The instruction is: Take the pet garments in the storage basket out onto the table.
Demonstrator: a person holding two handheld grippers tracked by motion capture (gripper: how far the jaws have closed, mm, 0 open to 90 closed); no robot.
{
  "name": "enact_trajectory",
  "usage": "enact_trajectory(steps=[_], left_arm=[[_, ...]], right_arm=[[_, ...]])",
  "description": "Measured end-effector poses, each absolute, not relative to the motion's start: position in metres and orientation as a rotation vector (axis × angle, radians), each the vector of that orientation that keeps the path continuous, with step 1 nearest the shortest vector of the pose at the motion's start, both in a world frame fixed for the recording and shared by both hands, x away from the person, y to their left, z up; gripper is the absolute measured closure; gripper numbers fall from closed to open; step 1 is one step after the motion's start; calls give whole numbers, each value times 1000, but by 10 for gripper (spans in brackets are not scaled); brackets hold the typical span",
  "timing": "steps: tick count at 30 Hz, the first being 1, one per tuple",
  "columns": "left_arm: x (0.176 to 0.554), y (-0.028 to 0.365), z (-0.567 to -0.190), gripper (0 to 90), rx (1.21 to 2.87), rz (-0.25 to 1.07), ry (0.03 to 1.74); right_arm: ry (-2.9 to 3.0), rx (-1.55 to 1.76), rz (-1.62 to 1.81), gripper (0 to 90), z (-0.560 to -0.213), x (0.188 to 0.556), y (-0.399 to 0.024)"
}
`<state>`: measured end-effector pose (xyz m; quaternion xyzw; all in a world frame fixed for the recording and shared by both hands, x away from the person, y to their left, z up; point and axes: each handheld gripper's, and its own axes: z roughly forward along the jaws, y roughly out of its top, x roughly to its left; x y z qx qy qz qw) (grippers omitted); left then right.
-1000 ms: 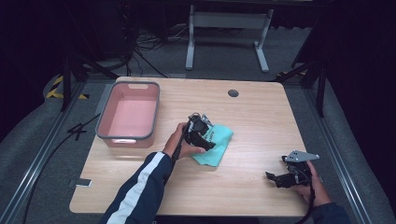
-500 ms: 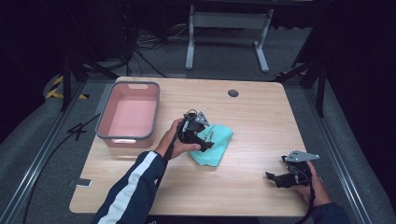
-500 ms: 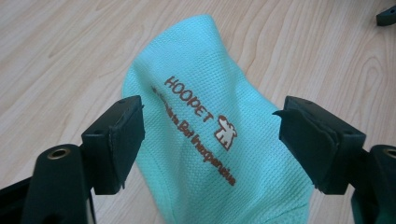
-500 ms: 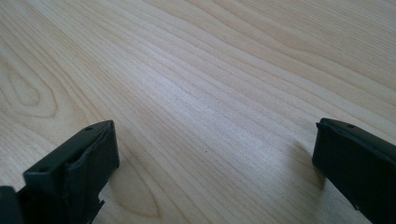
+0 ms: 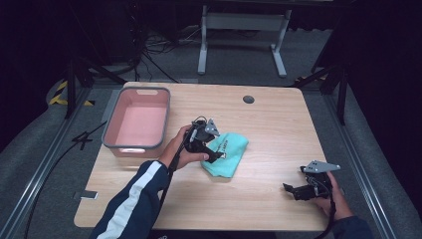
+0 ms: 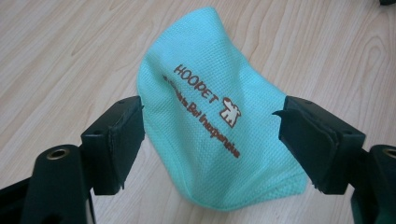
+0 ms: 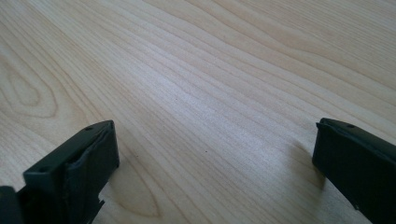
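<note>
Both tongs wide apart | left tongs (image 6: 210,140) straddling teal cloth (image 6: 210,116) | right tongs (image 7: 215,172) empty

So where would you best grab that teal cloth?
Likely at the folded, bunched end of the cloth nearest the left gripper, coming from above. It lies flat on the table, so only that thicker fold gives the open jaws something to pinch.

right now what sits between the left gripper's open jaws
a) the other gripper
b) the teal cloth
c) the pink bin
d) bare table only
b: in the left gripper view the left gripper is open with its jaws on either side of the teal cloth, which lies on the table.
</note>
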<state>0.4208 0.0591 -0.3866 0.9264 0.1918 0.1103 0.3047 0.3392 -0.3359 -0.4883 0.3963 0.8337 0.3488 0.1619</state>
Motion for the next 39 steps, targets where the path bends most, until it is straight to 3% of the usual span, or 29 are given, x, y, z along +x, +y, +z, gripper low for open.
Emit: enact_trajectory(steps=[19, 39], left_arm=[[397, 80, -380, 242, 2506, 346, 434], [362, 139, -380, 250, 2547, 416, 437]], right_arm=[[2382, 1126, 997, 7, -488, 340, -336], [2381, 1127, 997, 7, -488, 340, -336]])
